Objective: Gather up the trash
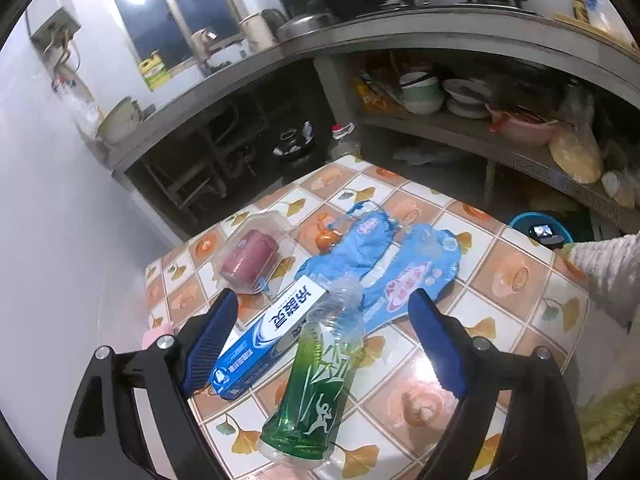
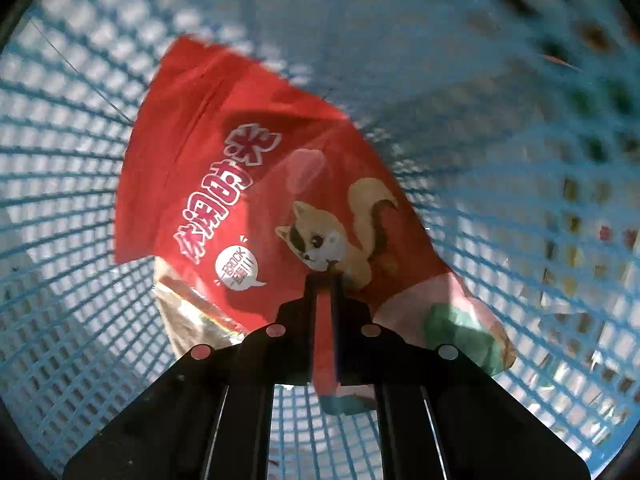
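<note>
In the left wrist view my left gripper (image 1: 322,296) hangs open over a tiled table (image 1: 520,280). Between its blue fingers lie a crushed green-labelled plastic bottle (image 1: 316,380) and a blue toothpaste box (image 1: 260,340), neither touched by the pads. Beyond them are a crumpled blue wrapper (image 1: 404,272) and a clear plastic tub with a maroon roll inside (image 1: 250,260). In the right wrist view my right gripper (image 2: 324,280) points down into a blue mesh basket (image 2: 80,160), shut on a fold of a red snack bag (image 2: 240,168) with a squirrel picture.
The blue basket (image 1: 520,220) stands on the floor past the table's far right edge. A person's pale sleeve (image 1: 608,272) reaches in at the right. Behind the table, kitchen shelves hold bowls and plates (image 1: 424,92). A small pink object (image 1: 154,336) lies at the table's left edge.
</note>
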